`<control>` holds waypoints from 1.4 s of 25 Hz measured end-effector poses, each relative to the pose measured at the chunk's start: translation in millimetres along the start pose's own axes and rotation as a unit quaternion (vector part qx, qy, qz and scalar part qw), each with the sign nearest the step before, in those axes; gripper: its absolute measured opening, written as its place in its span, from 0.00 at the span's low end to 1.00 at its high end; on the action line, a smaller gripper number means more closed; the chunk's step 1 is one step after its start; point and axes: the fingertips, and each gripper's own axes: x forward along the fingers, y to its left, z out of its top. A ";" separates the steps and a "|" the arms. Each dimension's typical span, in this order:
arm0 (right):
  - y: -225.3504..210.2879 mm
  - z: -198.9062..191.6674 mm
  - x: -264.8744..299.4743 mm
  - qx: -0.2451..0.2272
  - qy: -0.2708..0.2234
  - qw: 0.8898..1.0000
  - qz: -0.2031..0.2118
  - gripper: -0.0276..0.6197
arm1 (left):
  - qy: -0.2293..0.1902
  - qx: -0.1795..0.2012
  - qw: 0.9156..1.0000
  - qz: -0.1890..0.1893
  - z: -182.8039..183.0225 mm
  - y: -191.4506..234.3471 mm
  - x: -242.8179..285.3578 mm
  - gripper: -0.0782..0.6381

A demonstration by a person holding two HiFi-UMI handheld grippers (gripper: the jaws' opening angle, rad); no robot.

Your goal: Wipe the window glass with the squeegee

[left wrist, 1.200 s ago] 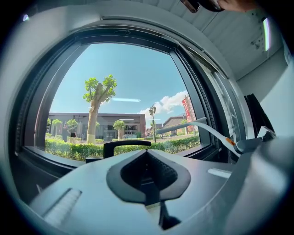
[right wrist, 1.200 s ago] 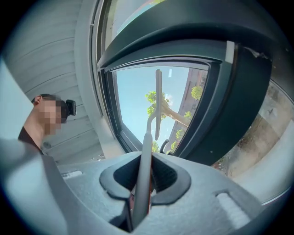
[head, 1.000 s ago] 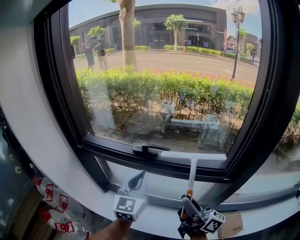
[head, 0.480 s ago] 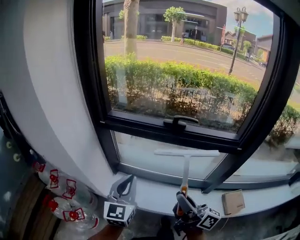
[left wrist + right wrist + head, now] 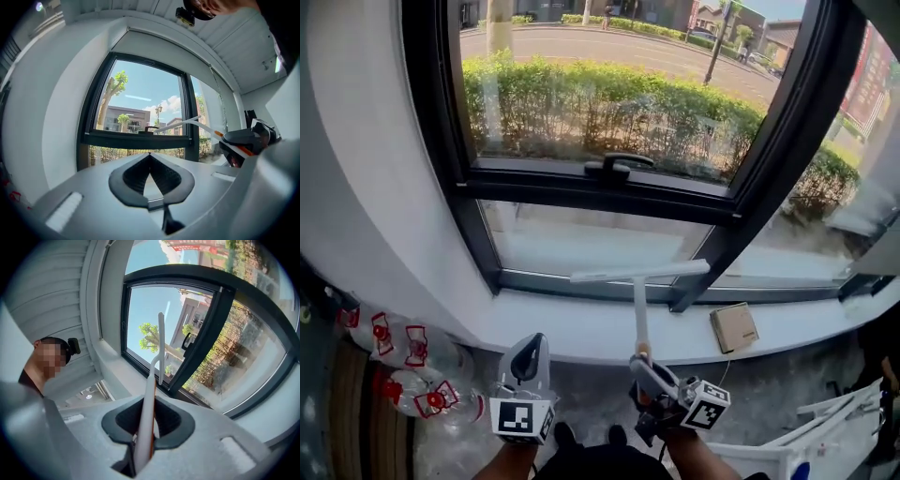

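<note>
The right tool (image 5: pixel 643 364) is closed on the handle of the squeegee (image 5: pixel 639 314). It grips the handle at its lower end so the blade reaches forward and the tool stays clear of the window sill (image 5: pixel 572 330). In the right gripper view the handle (image 5: pixel 149 399) runs straight out between the jaws.

The blade lies level, across the bottom edge of the lower window glass (image 5: pixel 600 239). Contact with the glass cannot be confirmed.

The left tool (image 5: pixel 529 352) is held low beside the right tool. Its jaw tips meet on nothing, and it is probably on standby.

A small box (image 5: pixel 733 328) rests on the sill to the right, clear of the blade.
</note>
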 end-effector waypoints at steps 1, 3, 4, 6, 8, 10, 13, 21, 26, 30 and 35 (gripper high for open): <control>2.2 -0.9 -6.2 -0.004 0.002 1.000 -0.001 0.11 | -0.001 0.000 1.000 -0.004 -1.1 -7.7 -3.0 0.13; 5.0 -4.3 -20.0 -0.008 0.006 1.000 -0.001 0.11 | -0.002 0.001 1.000 -0.008 -4.5 -23.9 -9.6 0.13; 5.6 -6.4 -28.1 -0.008 0.008 1.000 -0.001 0.11 | -0.001 0.002 1.000 -0.009 -7.1 -32.8 -13.3 0.13; 5.8 -10.7 -48.0 -0.007 0.013 1.000 -0.002 0.11 | 0.003 0.005 1.000 -0.011 -13.7 -53.1 -21.5 0.13; 5.7 -12.7 -72.1 -0.005 0.016 1.000 -0.001 0.11 | 0.009 0.010 1.000 -0.010 -19.7 -77.2 -31.1 0.13; 5.4 -10.1 -96.9 -0.004 0.019 1.000 0.001 0.11 | 0.010 0.016 1.000 -0.006 -22.4 -104.3 -41.3 0.13; 6.9 -4.6 -134.7 -0.003 0.023 1.000 0.003 0.11 | 0.012 0.020 1.000 0.006 -25.0 -144.2 -62.0 0.13; 18.4 -16.5 -216.2 0.015 0.046 0.999 0.016 0.11 | 0.029 0.008 0.998 0.054 -53.1 -207.7 -123.4 0.13; 19.5 -45.0 -257.4 0.048 0.065 0.997 0.012 0.11 | 0.048 -0.002 0.997 0.064 -82.4 -230.2 -154.7 0.13; 22.2 -72.8 -280.0 0.094 0.083 0.992 0.012 0.11 | 0.068 -0.026 0.995 0.065 -107.7 -236.7 -170.8 0.13; 25.9 -106.5 -294.5 0.135 0.111 0.984 0.015 0.11 | 0.083 -0.044 0.994 0.062 -130.7 -242.9 -182.5 0.13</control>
